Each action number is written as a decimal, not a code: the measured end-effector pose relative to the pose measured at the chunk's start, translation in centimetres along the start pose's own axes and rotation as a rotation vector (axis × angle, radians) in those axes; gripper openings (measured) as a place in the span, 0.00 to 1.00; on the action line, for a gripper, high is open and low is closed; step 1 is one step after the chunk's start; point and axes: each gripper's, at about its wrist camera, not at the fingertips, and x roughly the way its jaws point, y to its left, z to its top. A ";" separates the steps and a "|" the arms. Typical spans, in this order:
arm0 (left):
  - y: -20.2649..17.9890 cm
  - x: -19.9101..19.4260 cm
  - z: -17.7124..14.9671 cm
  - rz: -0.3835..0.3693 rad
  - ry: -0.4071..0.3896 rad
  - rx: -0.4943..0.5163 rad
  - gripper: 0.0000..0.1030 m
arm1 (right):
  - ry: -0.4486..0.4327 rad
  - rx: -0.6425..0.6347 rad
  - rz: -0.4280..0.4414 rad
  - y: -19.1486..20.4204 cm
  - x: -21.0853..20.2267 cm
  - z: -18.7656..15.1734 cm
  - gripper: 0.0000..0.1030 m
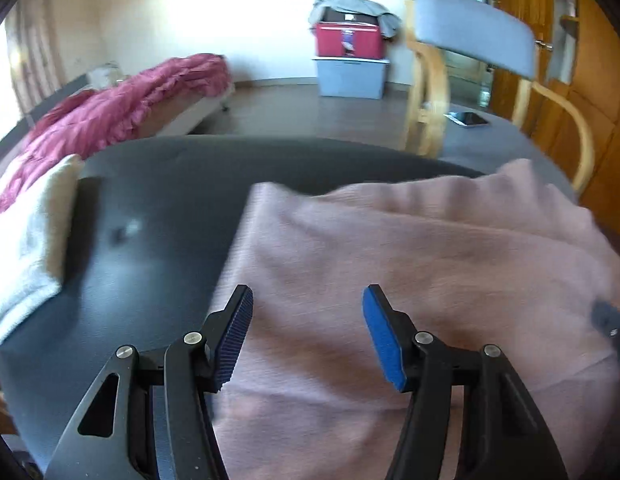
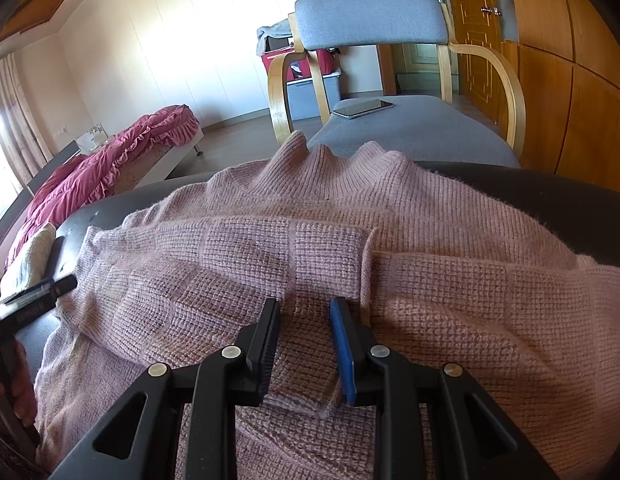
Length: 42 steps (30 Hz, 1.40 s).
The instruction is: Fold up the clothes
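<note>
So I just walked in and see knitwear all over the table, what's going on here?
A person is folding a pink knit sweater on a dark table, with a handheld gripper in each hand. The right gripper has its fingers partly apart around a raised fold of the sweater. The left gripper is open over the sweater's left part, gripping nothing. A folded cream cloth lies at the table's left edge.
</note>
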 end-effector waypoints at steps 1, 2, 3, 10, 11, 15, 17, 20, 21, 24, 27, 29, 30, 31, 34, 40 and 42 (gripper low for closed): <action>-0.6 0.2 -0.1 -0.003 -0.006 0.006 0.59 | 0.000 0.000 -0.001 0.1 0.0 0.0 0.25; -1.1 0.6 -0.5 0.010 -0.014 0.017 0.59 | 0.000 -0.001 -0.001 0.1 0.0 0.0 0.25; -1.2 0.8 -0.7 0.012 -0.017 0.023 0.59 | 0.000 -0.001 -0.002 0.2 0.0 0.0 0.25; -0.6 1.4 -1.2 -0.047 -0.013 -0.021 0.59 | 0.010 -0.069 -0.099 1.8 0.2 0.2 0.25; -0.8 1.3 -1.3 -0.039 -0.016 -0.013 0.59 | 0.006 -0.092 -0.141 2.5 0.1 0.2 0.25; -1.1 1.1 -1.5 -0.028 -0.023 -0.001 0.59 | -0.095 -0.169 -0.099 7.5 -1.7 1.2 0.25; -1.1 1.1 -1.6 -0.032 -0.023 -0.003 0.59 | -0.104 -0.207 -0.054 10.3 -1.2 1.6 0.19; -1.1 1.3 -1.4 -0.030 -0.021 0.001 0.59 | -0.037 -0.241 -0.020 12.8 1.1 1.3 0.16; -1.1 1.4 -1.3 -0.029 -0.021 0.003 0.59 | -0.012 -0.247 -0.021 13.2 1.9 1.0 0.16; -1.0 1.7 -1.2 -0.027 -0.018 0.007 0.59 | 0.035 -0.245 -0.040 13.2 3.5 0.4 0.15; -1.0 1.9 -1.0 -0.024 -0.016 0.010 0.59 | 0.022 -0.205 -0.093 11.6 2.5 0.6 0.14; -1.0 2.0 -0.9 -0.023 -0.015 0.013 0.59 | 0.020 -0.182 -0.132 9.7 1.8 0.3 0.14; -1.0 2.1 -0.9 -0.022 -0.015 0.013 0.60 | 0.016 -0.154 -0.139 8.3 1.3 0.0 0.14; -1.0 2.1 -0.8 -0.021 -0.015 0.014 0.60 | 0.012 -0.119 -0.144 6.9 0.8 -0.2 0.14; -1.2 2.1 -0.8 -0.012 -0.015 0.021 0.61 | 0.006 0.023 -0.115 2.3 -0.6 -0.4 0.08; -1.2 2.1 -0.9 -0.006 -0.015 0.024 0.61 | -0.056 -0.025 -0.111 3.5 -1.7 1.5 0.12; -1.1 2.2 -0.8 -0.010 -0.014 0.020 0.61 | -0.060 -0.061 -0.074 5.2 -0.9 2.5 0.13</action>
